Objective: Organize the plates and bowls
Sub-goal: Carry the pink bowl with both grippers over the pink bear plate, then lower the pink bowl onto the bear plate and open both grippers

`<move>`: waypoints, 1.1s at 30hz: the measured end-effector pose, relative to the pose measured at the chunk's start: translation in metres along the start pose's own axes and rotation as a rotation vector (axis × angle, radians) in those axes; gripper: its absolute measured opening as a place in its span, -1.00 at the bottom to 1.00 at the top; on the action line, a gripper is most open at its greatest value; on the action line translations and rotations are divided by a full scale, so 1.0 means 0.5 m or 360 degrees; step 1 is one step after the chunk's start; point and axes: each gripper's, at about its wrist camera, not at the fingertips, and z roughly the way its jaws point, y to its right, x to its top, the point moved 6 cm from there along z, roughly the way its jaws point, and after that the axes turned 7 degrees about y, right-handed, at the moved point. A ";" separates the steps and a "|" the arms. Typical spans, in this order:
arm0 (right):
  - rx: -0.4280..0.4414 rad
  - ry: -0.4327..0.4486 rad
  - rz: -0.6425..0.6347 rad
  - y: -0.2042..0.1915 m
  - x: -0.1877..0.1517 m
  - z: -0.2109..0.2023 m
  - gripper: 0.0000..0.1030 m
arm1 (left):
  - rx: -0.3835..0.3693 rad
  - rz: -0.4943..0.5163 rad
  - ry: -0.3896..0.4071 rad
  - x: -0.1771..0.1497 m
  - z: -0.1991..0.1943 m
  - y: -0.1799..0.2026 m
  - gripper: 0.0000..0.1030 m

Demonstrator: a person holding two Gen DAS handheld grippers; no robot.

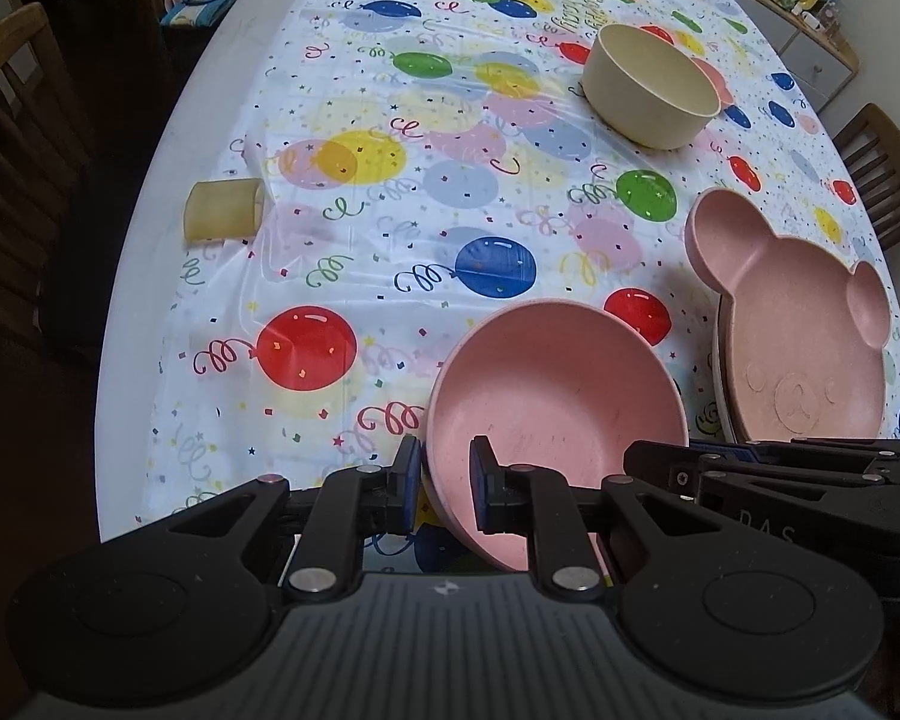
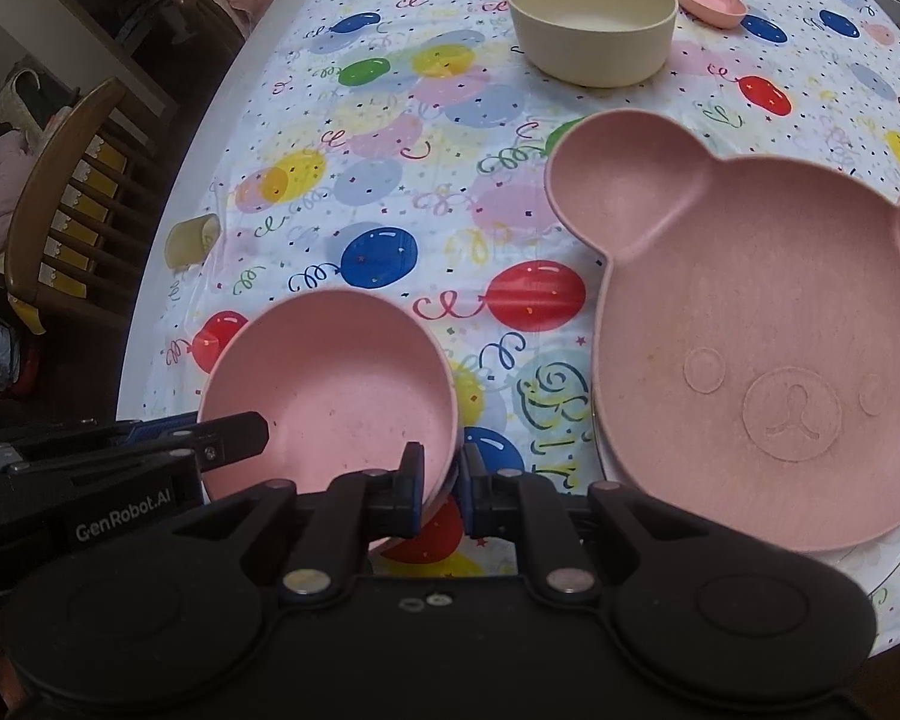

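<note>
Both grippers are on the same pink bowl (image 1: 558, 414), 1 on each side of its near rim. My read: a 2-handed carry keeps it level and stops it swinging from a thin rim pinch.

- Left gripper (image 1: 444, 483): jaws nearly together, clamped on the bowl's near-left rim, 1 pad outside the wall and 1 inside.
- Right gripper (image 2: 441, 495): jaws nearly together, clamped on the near-right rim the same way. Rim edge sits between the pads in the right wrist view.
- Bowl is tilted, far rim higher than the gripped edge. Can't tell whether its base touches the surface (image 1: 222, 90) or hangs just above it.
- Bear-face plate (image 2: 768, 324) lies flat just right of the bowl, apparently on top of a white plate whose edge peeks out underneath. Looks like the plate stack is already started there.
- Cream bowl (image 1: 651, 87) stands upright further back, well apart from the pink one, with a small pink dish (image 2: 711, 0) touching or just behind it. Likely the bowl-stack target; nesting pink into cream would fit "organize".
- Yellowish cup (image 1: 222, 210) lies on its side near the left edge, untouched.

Risk: the rim pinch is shallow, so the bowl could pivot between the pads.
</note>
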 end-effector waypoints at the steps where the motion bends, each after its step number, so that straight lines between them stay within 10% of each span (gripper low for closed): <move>1: 0.0001 -0.0002 -0.0001 0.001 0.000 0.001 -0.77 | -0.0002 -0.0001 -0.0002 0.000 0.000 -0.001 -0.68; 33: 0.0012 0.0315 -0.0046 0.045 0.140 -0.128 -0.31 | -0.0096 0.0238 0.0403 0.170 -0.096 0.102 -0.65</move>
